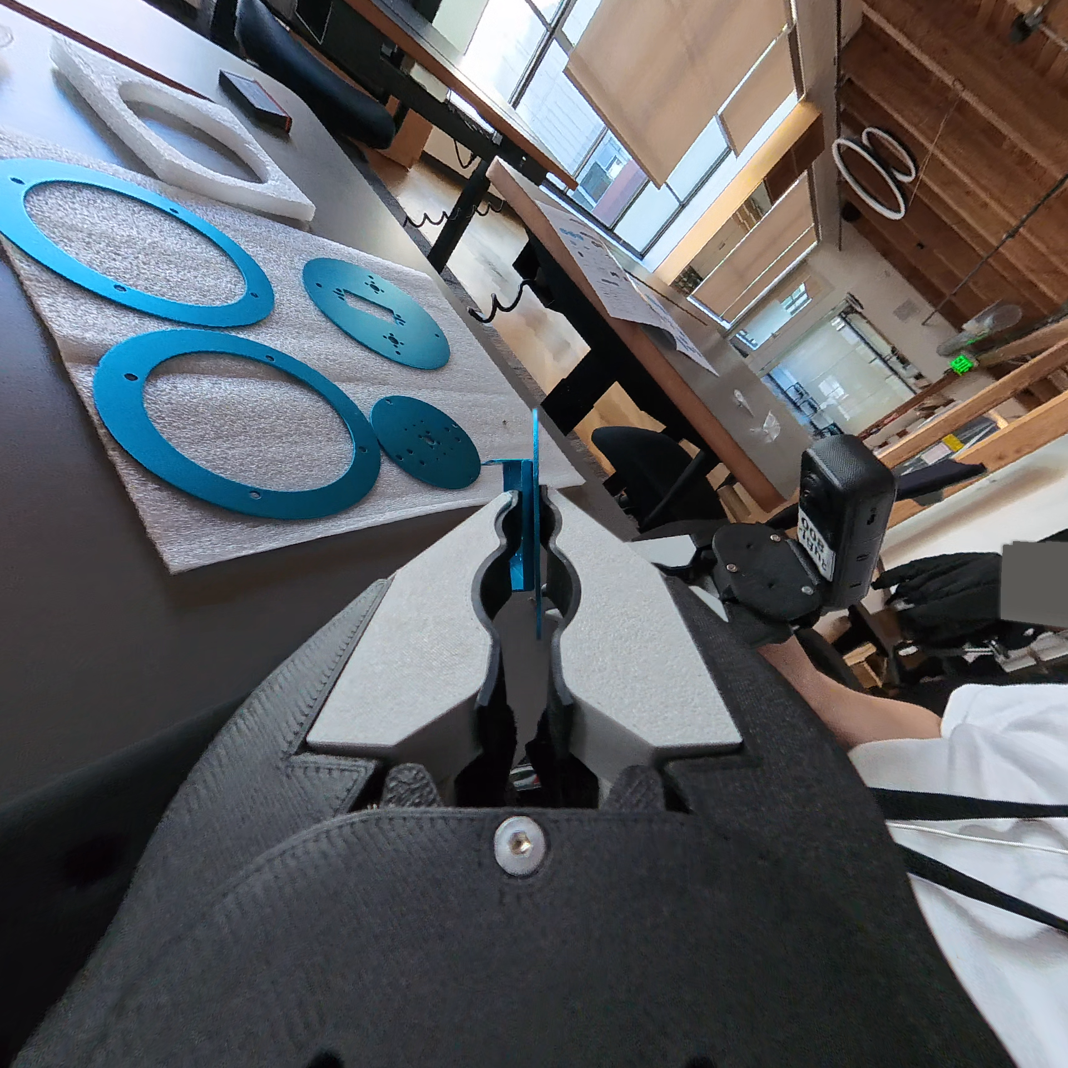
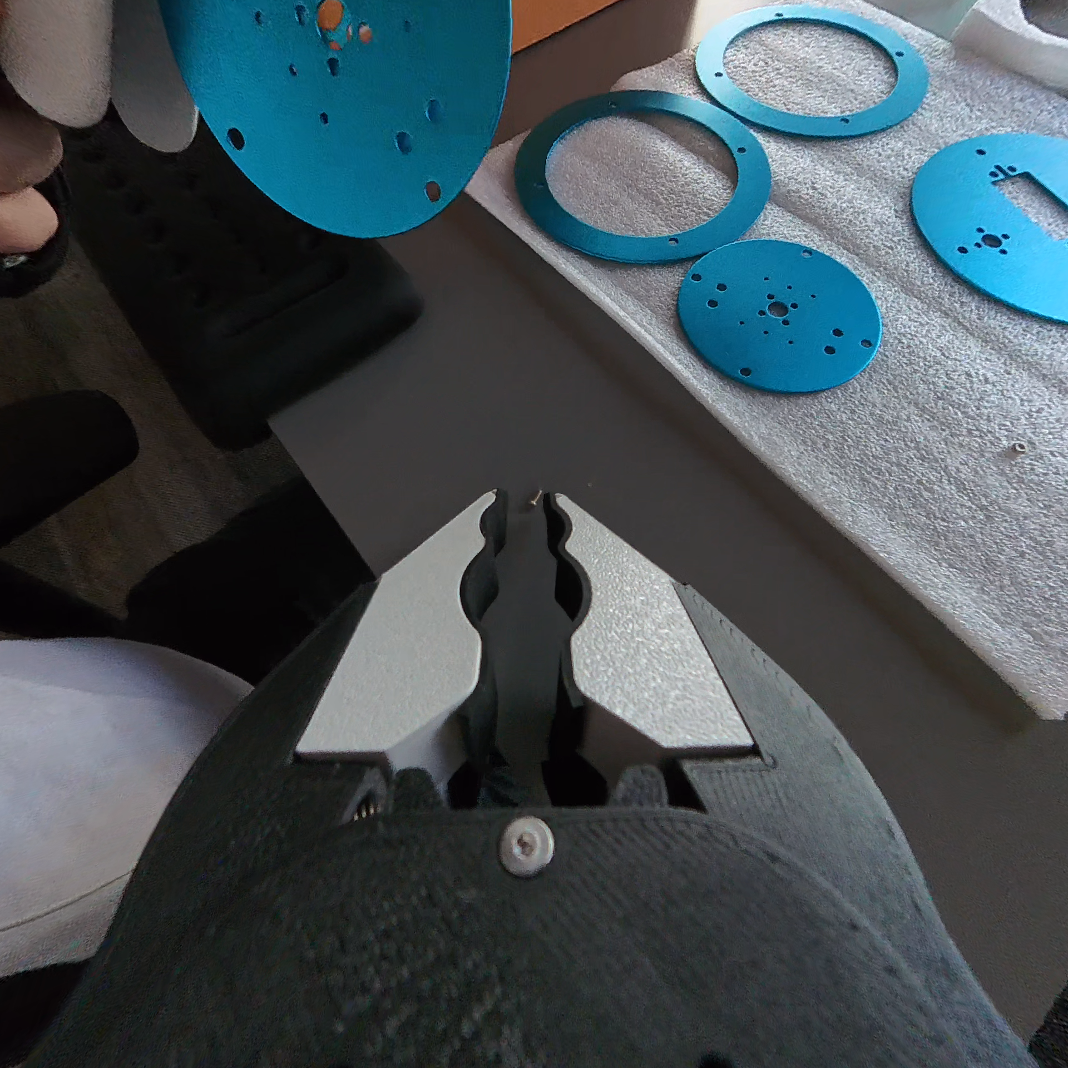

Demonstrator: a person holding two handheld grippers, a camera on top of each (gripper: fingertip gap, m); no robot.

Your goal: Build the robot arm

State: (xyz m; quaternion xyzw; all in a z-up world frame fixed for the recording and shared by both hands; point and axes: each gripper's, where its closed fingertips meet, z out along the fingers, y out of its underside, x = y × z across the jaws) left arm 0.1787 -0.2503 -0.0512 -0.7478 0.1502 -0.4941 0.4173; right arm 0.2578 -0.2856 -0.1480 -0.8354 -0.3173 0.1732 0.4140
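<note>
Left wrist view, left to right: two blue rings [image 1: 133,243] and two blue discs [image 1: 425,442] are laid on a foam sheet [image 1: 347,520] at upper left. At centre, a blue drilled plate [image 1: 536,520] is held edge-on, clamped in the left gripper [image 1: 529,503]. Right wrist view: a small screw [image 2: 534,498] is seen on the dark table [image 2: 520,375] at the tips of the right gripper [image 2: 523,497], whose fingers are slightly parted.

left gripper [image 1: 529,508]: black shell | grey fingers [image 1: 427,624] | silver screw [image 1: 519,845]
</note>
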